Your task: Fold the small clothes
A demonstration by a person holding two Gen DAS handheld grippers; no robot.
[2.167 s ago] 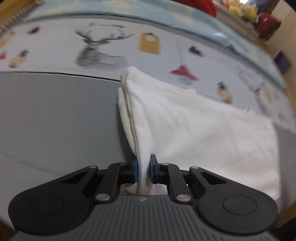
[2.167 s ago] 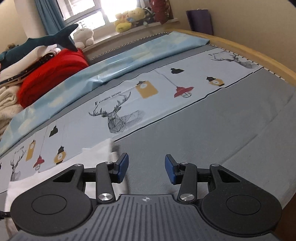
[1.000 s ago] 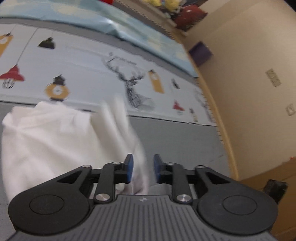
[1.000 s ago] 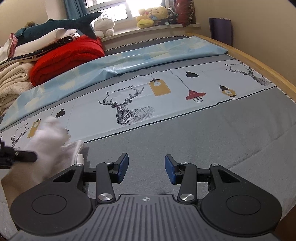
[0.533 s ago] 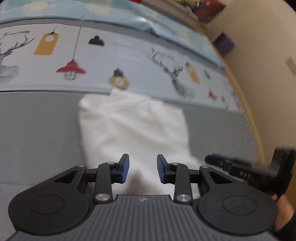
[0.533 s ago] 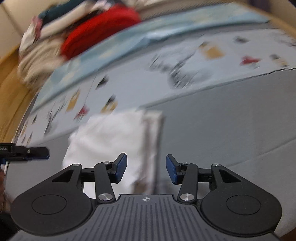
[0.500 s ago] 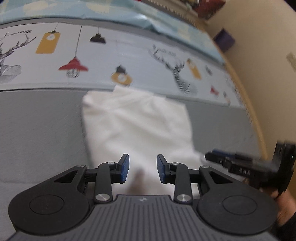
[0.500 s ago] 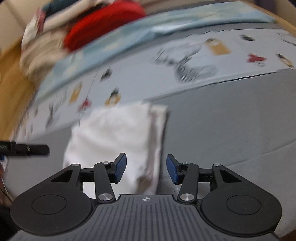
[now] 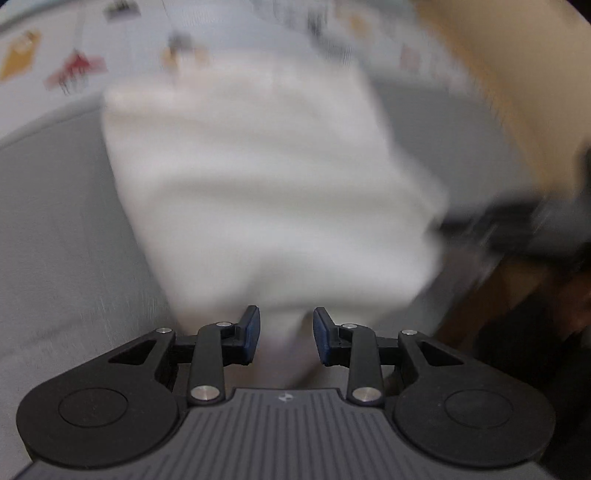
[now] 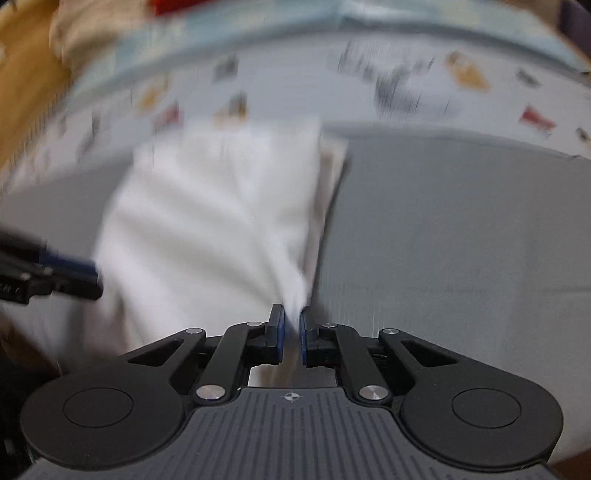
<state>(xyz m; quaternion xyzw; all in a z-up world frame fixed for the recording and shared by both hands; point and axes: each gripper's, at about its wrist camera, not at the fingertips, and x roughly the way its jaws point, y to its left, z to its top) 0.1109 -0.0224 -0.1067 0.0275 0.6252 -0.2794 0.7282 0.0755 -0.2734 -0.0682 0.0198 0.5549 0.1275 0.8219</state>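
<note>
A folded white garment (image 9: 258, 192) lies on the grey bed sheet (image 9: 55, 221); both views are blurred by motion. My left gripper (image 9: 286, 339) is open, its blue pads either side of the garment's near edge. In the right wrist view the same garment (image 10: 207, 214) lies left of centre. My right gripper (image 10: 291, 328) is shut on the garment's near right corner, with white cloth rising from between the pads. The left gripper's fingers (image 10: 70, 273) show at the garment's left edge. The right gripper shows as a dark blur (image 9: 517, 229) at the garment's right side.
The printed band of the sheet (image 10: 406, 85) with deer and lamp pictures runs behind the garment. Light blue bedding (image 10: 369, 22) lies beyond it. The wooden bed edge (image 9: 498, 74) is at the right. Grey sheet (image 10: 461, 221) extends to the right of the garment.
My right gripper has closed on the garment's near right corner. My left gripper has moved closer to the garment's near edge and stays open.
</note>
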